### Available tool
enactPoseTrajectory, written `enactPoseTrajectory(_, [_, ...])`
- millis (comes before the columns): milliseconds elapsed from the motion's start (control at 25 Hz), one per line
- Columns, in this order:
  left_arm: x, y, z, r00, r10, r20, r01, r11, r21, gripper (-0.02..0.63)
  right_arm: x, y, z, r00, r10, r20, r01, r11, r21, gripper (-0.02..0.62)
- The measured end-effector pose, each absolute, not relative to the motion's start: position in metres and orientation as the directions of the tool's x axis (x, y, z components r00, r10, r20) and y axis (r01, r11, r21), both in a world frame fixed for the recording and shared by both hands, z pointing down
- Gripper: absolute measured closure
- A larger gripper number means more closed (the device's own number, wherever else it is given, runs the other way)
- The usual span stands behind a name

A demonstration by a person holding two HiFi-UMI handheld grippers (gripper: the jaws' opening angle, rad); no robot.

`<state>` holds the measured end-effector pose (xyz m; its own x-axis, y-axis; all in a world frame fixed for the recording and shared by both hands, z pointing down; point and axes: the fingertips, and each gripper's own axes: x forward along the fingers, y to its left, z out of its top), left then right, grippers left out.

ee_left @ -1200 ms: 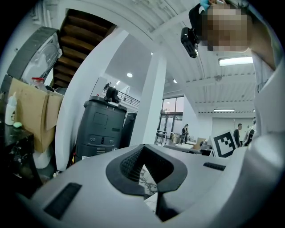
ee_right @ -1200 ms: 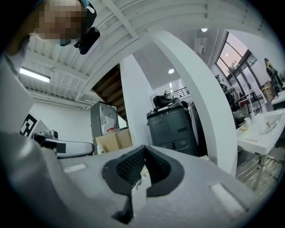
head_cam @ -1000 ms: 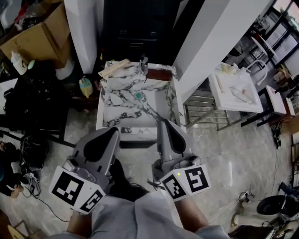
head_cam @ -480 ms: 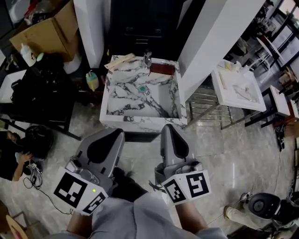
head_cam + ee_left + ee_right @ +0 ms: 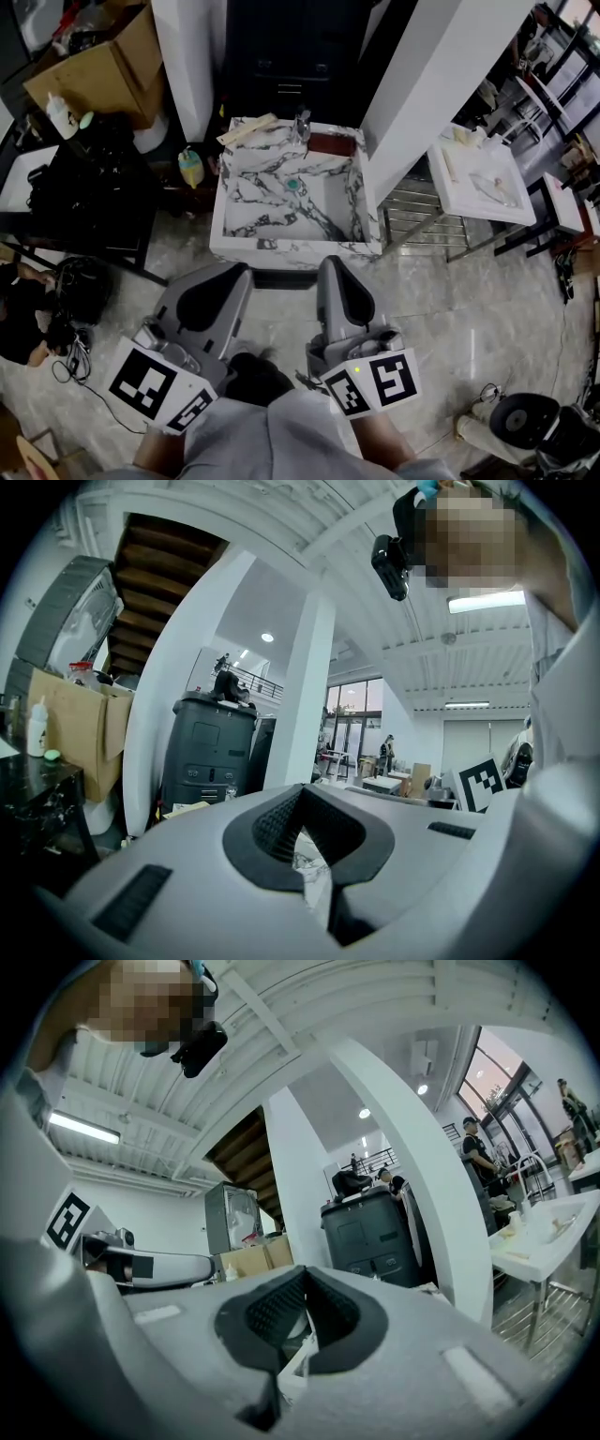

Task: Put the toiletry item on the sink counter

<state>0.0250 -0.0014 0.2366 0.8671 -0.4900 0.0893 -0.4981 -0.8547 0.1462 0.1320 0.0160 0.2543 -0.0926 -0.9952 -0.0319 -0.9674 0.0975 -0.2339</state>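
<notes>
The marble sink counter [image 5: 234,246] stands ahead of me, with a faucet [image 5: 302,124] at its back edge and a teal drain plug [image 5: 292,185] in the basin. A yellow bottle with a teal cap [image 5: 191,168] stands just left of the counter. A white bottle [image 5: 59,115] stands on the black table further left. My left gripper [image 5: 234,270] and right gripper [image 5: 334,263] hang side by side just short of the counter's front edge. Both are shut with nothing between the jaws, as the left gripper [image 5: 307,853] and right gripper [image 5: 296,1333] views also show.
A wooden piece [image 5: 247,128] lies at the counter's back left and a dark red item [image 5: 328,143] at its back right. A cardboard box [image 5: 94,75], white pillars, a dark cabinet [image 5: 281,56] and a white table [image 5: 487,202] surround the counter. Cables lie on the floor at left.
Both grippers have shifted a little along with the view; the counter's front edge now shows free of the right gripper's tip. Both stay shut and empty.
</notes>
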Motion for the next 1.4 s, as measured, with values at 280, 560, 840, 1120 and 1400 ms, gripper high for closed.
enactPoseTrajectory(280, [0.014, -0.016, 0.232, 0.879, -0.472, 0.074, -0.477, -0.866, 0.151, 0.603, 0.116, 0.001, 0.249, -0.095, -0.995, -0.037, -0.969, 0.101, -0.225, 0.598])
enactPoseTrajectory(560, [0.004, -0.031, 0.230, 0.887, -0.459, 0.046, -0.460, -0.872, 0.166, 0.603, 0.098, -0.014, 0.243, -0.107, -0.993, -0.041, -0.973, 0.113, -0.202, 0.598])
enactPoseTrajectory(840, [-0.006, -0.041, 0.230, 0.884, -0.467, 0.027, -0.464, -0.869, 0.172, 0.603, 0.088, -0.024, 0.238, -0.115, -0.992, -0.049, -0.975, 0.122, -0.185, 0.598])
enactPoseTrajectory(1120, [-0.016, -0.048, 0.226, 0.877, -0.479, 0.014, -0.475, -0.865, 0.163, 0.603, 0.079, -0.031, 0.234, -0.127, -0.990, -0.061, -0.974, 0.136, -0.179, 0.598])
enactPoseTrajectory(1400, [-0.020, -0.051, 0.224, 0.872, -0.490, 0.007, -0.485, -0.860, 0.163, 0.603, 0.075, -0.034, 0.232, -0.140, -0.988, -0.062, -0.973, 0.149, -0.174, 0.598])
